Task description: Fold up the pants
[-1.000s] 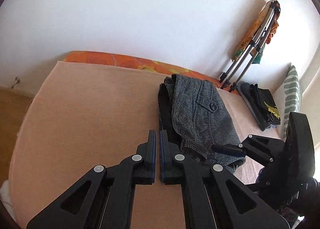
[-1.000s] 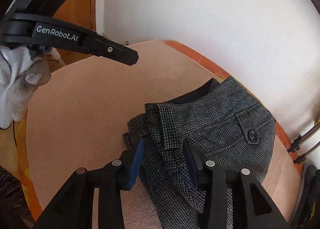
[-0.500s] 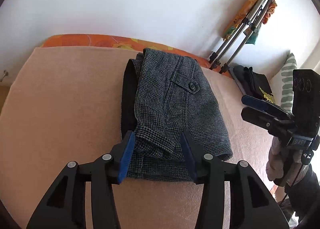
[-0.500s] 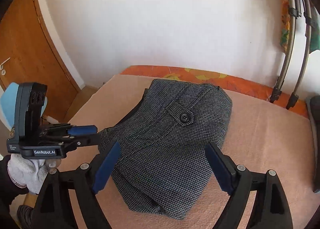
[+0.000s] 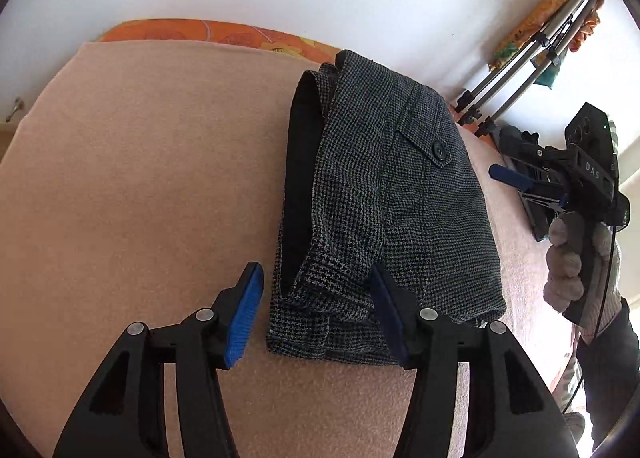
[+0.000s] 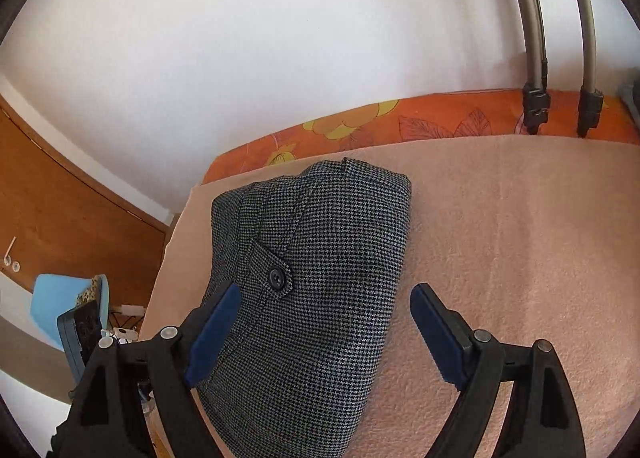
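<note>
Since half a second ago the left tongs have stayed spread about as wide, while the right tongs have come in low over the pants, which now fill more of the lower centre of the right view. A second ago the left tongs were pressed together.

The pants are a folded grey houndstooth bundle, with a buttoned pocket flap on top and a black lining showing along the left fold in the left view. They lie on a peach blanket, right of centre in the left view.

Both tongs are spread and pinch nothing. The pants' near hem sits between the left fingers; the right tongs straddle the bundle's near end. In the left view the right tongs show at the right edge, well right of the pants.
</note>
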{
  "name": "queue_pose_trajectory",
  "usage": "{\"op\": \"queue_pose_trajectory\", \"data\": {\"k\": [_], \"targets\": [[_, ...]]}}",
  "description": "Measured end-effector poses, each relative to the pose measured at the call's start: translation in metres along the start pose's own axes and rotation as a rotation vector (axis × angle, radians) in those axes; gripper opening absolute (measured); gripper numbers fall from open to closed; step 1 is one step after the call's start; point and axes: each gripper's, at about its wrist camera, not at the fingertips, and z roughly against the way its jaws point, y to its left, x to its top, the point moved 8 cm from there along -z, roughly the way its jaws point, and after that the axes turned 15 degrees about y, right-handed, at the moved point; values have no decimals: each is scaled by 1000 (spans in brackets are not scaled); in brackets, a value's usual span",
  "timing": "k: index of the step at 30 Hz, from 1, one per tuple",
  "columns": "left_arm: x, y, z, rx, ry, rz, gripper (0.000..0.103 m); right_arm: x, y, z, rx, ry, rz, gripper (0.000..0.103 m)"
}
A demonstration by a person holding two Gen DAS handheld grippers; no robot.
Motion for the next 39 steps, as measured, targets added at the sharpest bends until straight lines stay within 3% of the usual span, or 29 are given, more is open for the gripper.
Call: {"op": "queue_pose_trajectory", "data": {"k": [7, 10, 23, 28, 33, 39], "targets": [[44, 1, 22, -73, -37, 13, 54, 10, -9, -26, 37, 20, -24, 89], [67, 1, 9, -132, 7, 40, 63, 9, -14, -33, 68, 36, -38, 89], [102, 4, -50, -156, 53, 80, 63, 9, -29, -52, 145, 58, -24, 85], [109, 0, -53, -217, 22, 89, 63, 12, -26, -56, 203, 53, -4, 68], [112, -12, -57, -202, -5, 44, 64, 7, -26, -55, 256, 41, -6, 62], [113, -13, -61, -184, -19, 56, 38, 6, -20, -59, 230, 26, -14, 41]]}}
